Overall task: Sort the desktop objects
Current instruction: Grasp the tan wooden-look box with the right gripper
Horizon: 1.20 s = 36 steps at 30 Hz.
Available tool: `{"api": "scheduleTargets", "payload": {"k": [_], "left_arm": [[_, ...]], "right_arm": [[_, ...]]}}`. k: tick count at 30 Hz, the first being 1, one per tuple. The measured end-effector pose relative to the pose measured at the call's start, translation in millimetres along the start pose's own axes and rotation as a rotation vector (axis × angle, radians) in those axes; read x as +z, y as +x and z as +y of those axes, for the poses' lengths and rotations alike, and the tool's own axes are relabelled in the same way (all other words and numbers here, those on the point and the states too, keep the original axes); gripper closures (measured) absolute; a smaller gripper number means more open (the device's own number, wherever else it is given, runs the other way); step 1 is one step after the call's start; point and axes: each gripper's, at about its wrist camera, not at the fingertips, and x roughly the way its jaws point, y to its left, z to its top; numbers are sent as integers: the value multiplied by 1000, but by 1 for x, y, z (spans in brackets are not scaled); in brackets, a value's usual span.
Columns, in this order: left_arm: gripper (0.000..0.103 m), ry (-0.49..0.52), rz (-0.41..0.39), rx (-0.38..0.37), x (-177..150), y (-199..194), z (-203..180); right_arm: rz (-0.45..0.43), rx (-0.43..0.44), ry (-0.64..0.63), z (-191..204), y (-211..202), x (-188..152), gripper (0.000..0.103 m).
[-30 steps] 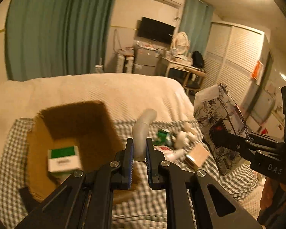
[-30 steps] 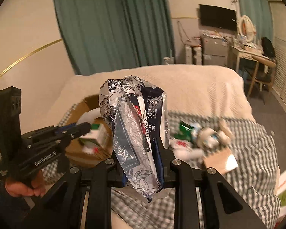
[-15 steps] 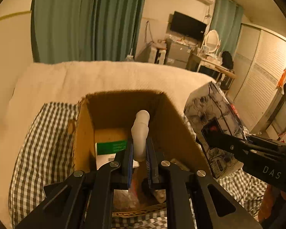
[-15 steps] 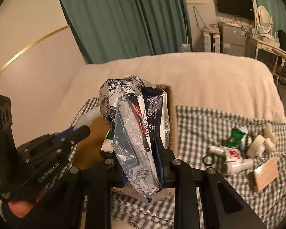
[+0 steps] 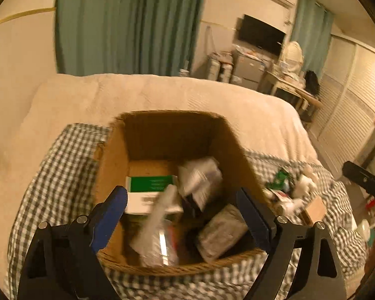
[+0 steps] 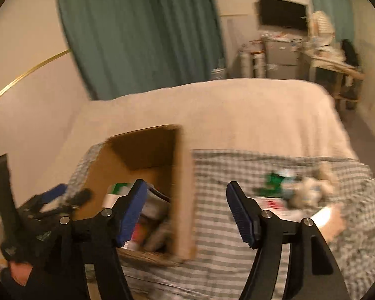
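An open cardboard box point(image 5: 112, 165) stands on the checked cloth; it also shows in the right wrist view point(image 6: 185, 190). My left gripper point(image 5: 185, 212) is open above the box. Below it a pale tube point(image 5: 160, 215) lies blurred inside the box. The floral packet point(image 5: 202, 180), also blurred, lies inside by a green and white carton point(image 5: 150, 187) and a grey packet point(image 5: 220, 232). My right gripper point(image 6: 187, 212) is open and empty over the box's right wall. The left gripper point(image 6: 62, 200) appears blurred at the left of the right wrist view.
Several small bottles, a green pack and a brown card lie in a heap point(image 5: 292, 192) on the checked cloth point(image 6: 237, 262) right of the box. A beige blanket point(image 5: 162, 92) covers the bed behind. Furniture stands far back.
My left gripper opened and let the pale tube drop into the box. My right gripper opened and released the floral packet into the box, then shifted right.
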Motion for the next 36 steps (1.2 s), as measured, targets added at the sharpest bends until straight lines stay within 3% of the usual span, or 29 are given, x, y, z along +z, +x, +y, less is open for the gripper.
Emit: {"api": "scheduleTargets", "payload": {"k": [5,11,16,21,25,28,32,36], "left_arm": [[7,64,-19,-61,-7,-14,-53],[1,114,-32,-194,-30,-12,-134],[0,165,28,-247,-59,22,-191],[0,228,74,-221,-80,78,-234],[0,238,58,-170,-93,123,-234],[0,163,42,-161,-103,149,-217],[0,145,48,-118,-101,171,-204],[0,65,63,-141,-98,184,-186]], "right_arm": [[-27,-100,100,-77,-52,-21,33],[-20,-238,204,-157,-97,-55,32],[-12,-271,284,-194,-102,-84,30],[16,-288,342,-212,-71,-114,22],[39,-307,392,-226,-36,-133,21],[59,-305,426,-234,-11,-139,21],[85,-335,479,-246,30,-130,16],[75,-377,544,-247,63,-112,9]]}}
